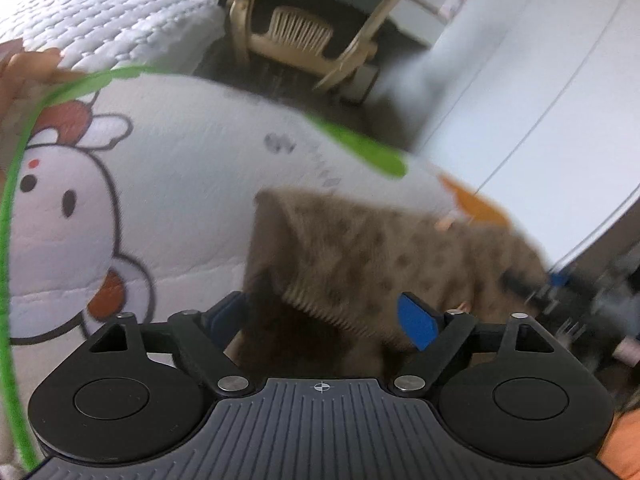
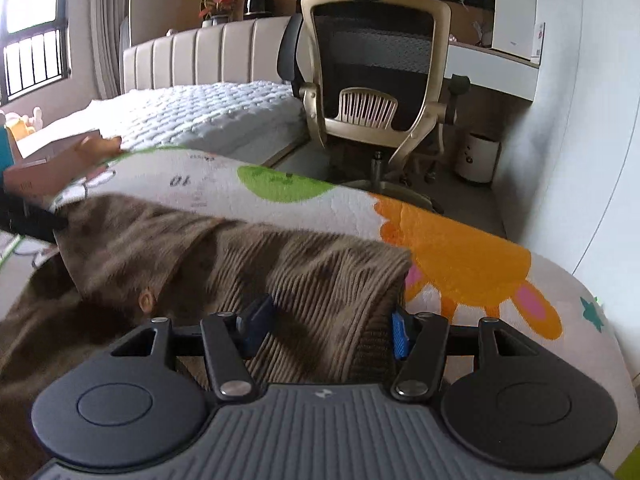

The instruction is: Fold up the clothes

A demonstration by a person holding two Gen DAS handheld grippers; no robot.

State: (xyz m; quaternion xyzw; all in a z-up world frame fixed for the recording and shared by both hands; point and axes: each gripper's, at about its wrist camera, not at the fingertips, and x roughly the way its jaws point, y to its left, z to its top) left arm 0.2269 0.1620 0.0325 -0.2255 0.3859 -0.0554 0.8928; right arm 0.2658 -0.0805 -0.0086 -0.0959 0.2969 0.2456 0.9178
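A brown ribbed knit garment [image 1: 384, 248] with darker spots lies bunched on a white cartoon-print mat [image 1: 180, 152]. In the left wrist view my left gripper [image 1: 322, 316] stands wide open. A raised ribbed edge of the garment sits between its blue pads [image 1: 416, 320], and the picture is blurred. In the right wrist view a thick fold of the garment [image 2: 312, 280] fills the gap of my right gripper [image 2: 328, 332], and both its blue pads [image 2: 400, 336] press on the fold. The rest of the garment spreads away to the left over the mat [image 2: 460, 252].
A hand [image 2: 96, 148] lies at the mat's far left edge. Behind the mat stand an office chair [image 2: 376, 80] and a bed with a quilted white cover [image 2: 200, 116]. A white wall [image 2: 580, 140] runs along the right, with a small bin [image 2: 478, 158] at its foot.
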